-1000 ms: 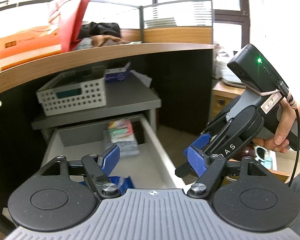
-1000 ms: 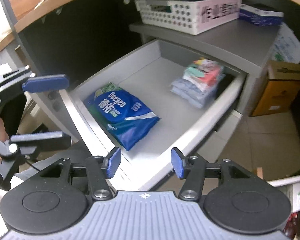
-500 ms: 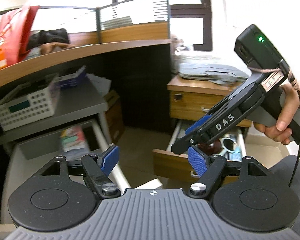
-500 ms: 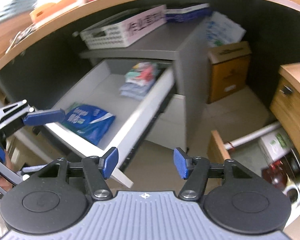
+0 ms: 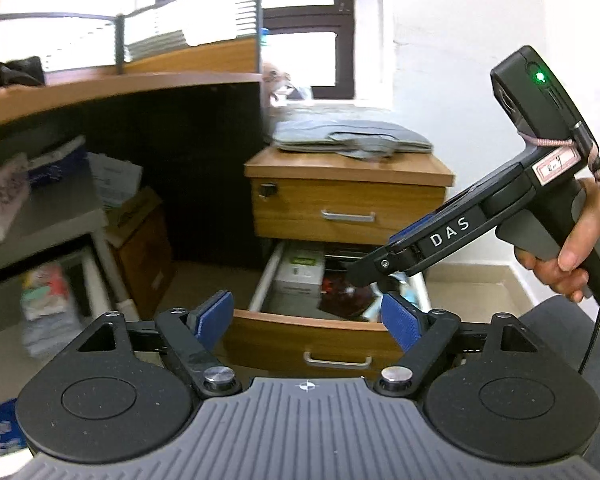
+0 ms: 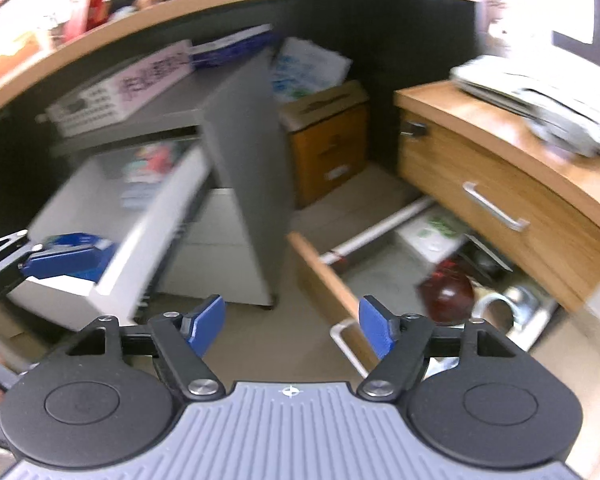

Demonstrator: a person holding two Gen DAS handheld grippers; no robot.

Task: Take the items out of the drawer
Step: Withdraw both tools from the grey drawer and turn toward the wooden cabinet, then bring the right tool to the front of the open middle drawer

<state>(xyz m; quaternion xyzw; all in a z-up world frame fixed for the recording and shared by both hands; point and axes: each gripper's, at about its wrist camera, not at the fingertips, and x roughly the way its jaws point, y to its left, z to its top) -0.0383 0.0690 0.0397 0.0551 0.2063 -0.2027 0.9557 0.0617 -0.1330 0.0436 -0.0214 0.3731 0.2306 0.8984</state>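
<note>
You are facing a long curved wooden surface (image 5: 112, 84) that is stretching across the top of both views, far ahead of both tongs. Under it, ahead and to the left of your left tongs (image 5: 308, 316), a grey cabinet (image 6: 240, 152) is standing with its white drawer (image 6: 140, 216) pulled out; blurred colourful packets (image 6: 148, 164) are lying at its back and a blue packet (image 6: 76, 240) near its front, though motion blur is hiding the print. Straight ahead of the left tongs, a wooden pedestal (image 5: 348, 200) is sitting against the white wall, a folded grey cloth (image 5: 352, 140) is resting on its top, its upper drawer is closed, and its lower wooden drawer (image 5: 312, 340) is standing open just beyond your fingertips. Inside that drawer you are looking at a white box with a green label (image 5: 300, 276), a dark red rounded object (image 6: 448, 292) beside it, and a metal cup (image 6: 500, 308) further toward the right. Your left tongs are hanging spread wide and empty. Your right tongs (image 6: 292, 324) are likewise gaping apart with nothing between the blue pads, and in the left view their tips (image 5: 364, 276) are pointing down over the open wooden drawer while your hand (image 5: 568, 264) is gripping the handle. Between the grey cabinet and the pedestal, a brown cardboard box (image 6: 328, 136) is standing on the floor.
</note>
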